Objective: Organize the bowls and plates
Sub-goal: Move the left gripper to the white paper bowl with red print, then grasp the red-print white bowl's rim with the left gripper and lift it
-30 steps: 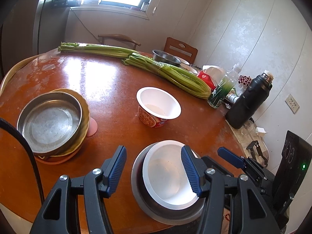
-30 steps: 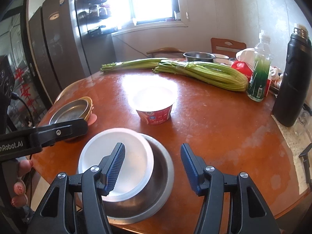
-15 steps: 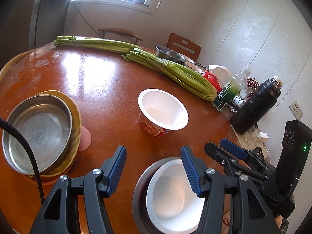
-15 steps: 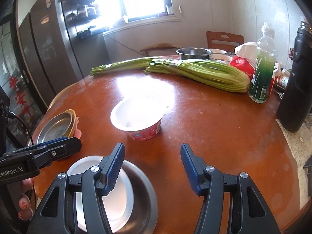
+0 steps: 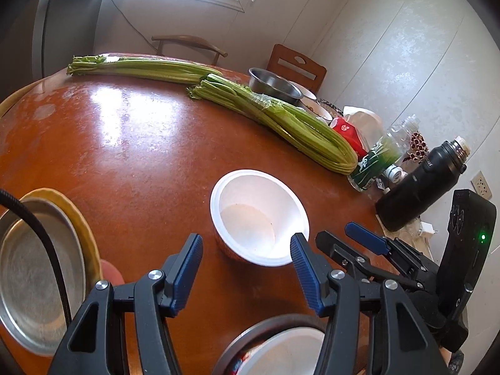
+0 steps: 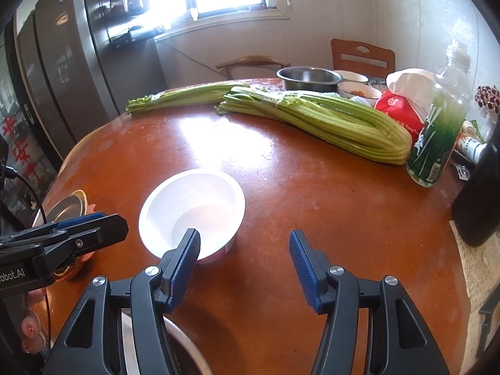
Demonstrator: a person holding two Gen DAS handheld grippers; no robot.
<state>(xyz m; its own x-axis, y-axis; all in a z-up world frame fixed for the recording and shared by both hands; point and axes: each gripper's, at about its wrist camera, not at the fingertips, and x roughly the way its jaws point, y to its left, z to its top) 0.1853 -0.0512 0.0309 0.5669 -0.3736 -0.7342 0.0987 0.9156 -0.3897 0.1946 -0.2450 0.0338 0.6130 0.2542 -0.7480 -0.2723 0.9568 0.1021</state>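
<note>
The white round paper bowl with a red printed wall (image 5: pixel 259 217) is seen just ahead of both wide, empty grippers on the reddish-brown round worktop (image 5: pixel 125 143). It is centred before the left gripper (image 5: pixel 247 256) but lies left of the right gripper (image 6: pixel 243 250), so the left is judged better placed.

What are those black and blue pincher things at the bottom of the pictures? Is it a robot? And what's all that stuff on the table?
It's not a robot. A person holds one pinching tool in each hand, and each tool carries a small camera looking out along its two blue fingers. So one picture is from the left tool and the other is from the right tool. Both tools are open and hold nothing.

They point at a round brown table. Just ahead of them stands a white cup, empty inside. At the left side a metal plate sits in a yellow dish. Farther back lie long green celery stalks, a metal bowl, a green bottle and a black flask.

At the very bottom, another white bowl sits in a metal one, mostly hidden.
</note>
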